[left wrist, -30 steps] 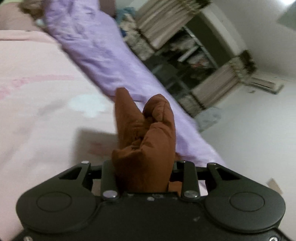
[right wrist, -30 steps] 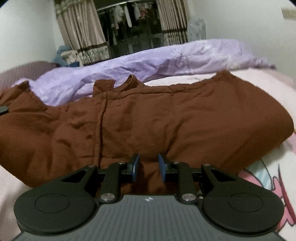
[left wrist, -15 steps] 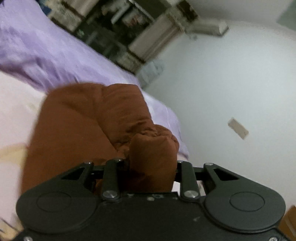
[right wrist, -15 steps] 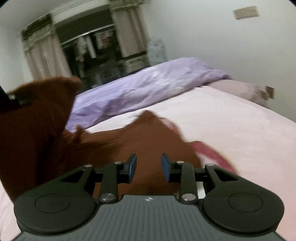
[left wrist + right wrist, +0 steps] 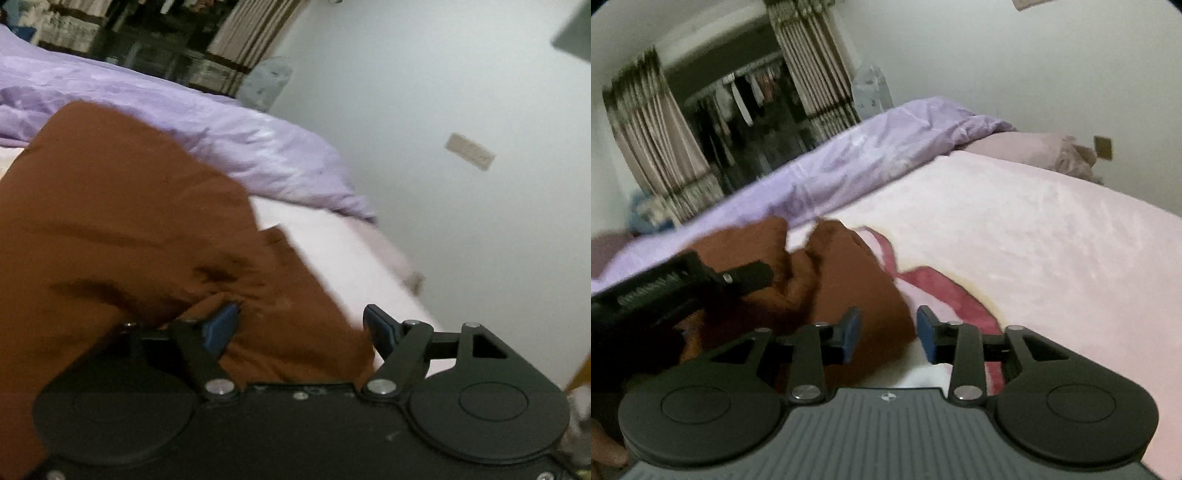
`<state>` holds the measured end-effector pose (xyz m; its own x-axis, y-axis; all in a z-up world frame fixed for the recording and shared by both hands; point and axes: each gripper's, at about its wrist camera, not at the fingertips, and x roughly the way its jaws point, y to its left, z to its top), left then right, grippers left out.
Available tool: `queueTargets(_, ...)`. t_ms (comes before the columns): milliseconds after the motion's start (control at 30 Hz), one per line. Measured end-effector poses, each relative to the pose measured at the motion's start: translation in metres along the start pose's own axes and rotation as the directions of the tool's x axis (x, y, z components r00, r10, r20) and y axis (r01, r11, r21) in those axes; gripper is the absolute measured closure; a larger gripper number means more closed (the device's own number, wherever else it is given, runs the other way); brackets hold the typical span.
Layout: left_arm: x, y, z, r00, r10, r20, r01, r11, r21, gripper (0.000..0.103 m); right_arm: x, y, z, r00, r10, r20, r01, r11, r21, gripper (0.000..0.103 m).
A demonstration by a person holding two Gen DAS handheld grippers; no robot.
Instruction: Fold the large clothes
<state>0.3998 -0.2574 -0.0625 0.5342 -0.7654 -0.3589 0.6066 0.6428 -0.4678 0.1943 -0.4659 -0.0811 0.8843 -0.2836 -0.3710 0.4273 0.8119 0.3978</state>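
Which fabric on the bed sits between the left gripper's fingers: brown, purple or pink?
The brown garment. It lies between the opening left gripper, unlike the purple quilt and pink sheet beyond.

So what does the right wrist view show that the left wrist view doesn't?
Only the right wrist view: the left gripper from outside, a red pattern on the pink sheet, and a pillow. Only the left wrist view: the brown garment lying loose between the left gripper's opening jaws. Both: garment, purple duvet, curtains.
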Motion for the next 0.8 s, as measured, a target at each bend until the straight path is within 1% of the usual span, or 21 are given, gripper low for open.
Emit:
queueTargets(67,-0.020,0.001,0.013,0.999,-0.034,0.010,0.034,0.999,-0.026,0.027,-0.009,-0.004,0.003,0.997,0.082,0.016,-0.083,0.995,0.052,0.043)
queueTargets(100,-0.037,0.002,0.016,0.999,-0.034,0.032,0.035,0.999,-0.025,0.027,-0.013,-0.005,0.004,0.992,0.123,0.016,-0.123,0.990,0.073,0.039)
queueTargets(167,-0.067,0.005,0.011,0.997,0.003,0.082,-0.003,1.000,0.000,0.027,-0.018,-0.004,0.005,0.978,0.210,-0.003,-0.208,0.973,0.098,0.034)
queueTargets(200,-0.083,0.011,0.008,0.994,0.038,0.101,-0.039,0.999,0.013,0.027,-0.020,-0.003,0.004,0.968,0.249,-0.016,-0.246,0.963,0.107,0.033)
queueTargets(233,-0.099,0.020,0.003,0.990,0.087,0.115,-0.090,0.996,0.025,0.027,-0.020,-0.001,0.003,0.958,0.286,-0.029,-0.281,0.952,0.119,0.032)
queueTargets(300,-0.119,0.036,-0.013,0.974,0.185,0.133,-0.192,0.981,0.041,0.027,-0.017,0.006,0.000,0.937,0.346,-0.050,-0.335,0.929,0.154,0.028)
queueTargets(333,-0.129,0.045,-0.021,0.960,0.245,0.137,-0.253,0.966,0.044,0.027,-0.013,0.009,-0.001,0.926,0.372,-0.061,-0.357,0.918,0.172,0.028)
queueTargets(367,-0.137,0.055,-0.032,0.942,0.309,0.134,-0.317,0.947,0.044,0.027,-0.010,0.014,-0.004,0.918,0.389,-0.074,-0.371,0.910,0.183,0.028)
queueTargets(433,-0.144,0.073,-0.048,0.923,0.372,0.103,-0.377,0.926,0.034,0.027,-0.002,0.023,-0.006,0.906,0.412,-0.095,-0.388,0.900,0.197,0.028)
queueTargets(467,-0.143,0.080,-0.054,0.920,0.385,0.081,-0.387,0.922,0.021,0.027,0.002,0.027,-0.008,0.906,0.413,-0.098,-0.388,0.899,0.203,0.027)
queueTargets(533,-0.138,0.095,-0.063,0.929,0.370,0.032,-0.370,0.929,-0.003,0.027,0.012,0.034,-0.006,0.912,0.397,-0.106,-0.368,0.904,0.216,0.027)
queueTargets(600,-0.124,0.096,-0.061,0.932,0.361,0.009,-0.361,0.932,0.014,0.027,0.024,0.037,-0.003,0.922,0.365,-0.132,-0.324,0.910,0.258,0.025)
queueTargets(700,-0.108,0.100,-0.060,0.931,0.366,-0.009,-0.365,0.930,0.048,0.027,0.043,0.038,-0.001,0.919,0.368,-0.145,-0.307,0.895,0.323,0.021)
queueTargets(733,-0.098,0.100,-0.058,0.927,0.374,-0.017,-0.372,0.927,0.048,0.028,0.049,0.039,-0.001,0.916,0.370,-0.154,-0.304,0.892,0.335,0.021)
queueTargets(800,-0.084,0.105,-0.054,0.920,0.390,-0.030,-0.388,0.921,0.043,0.029,0.056,0.041,-0.002,0.920,0.360,-0.157,-0.293,0.895,0.337,0.020)
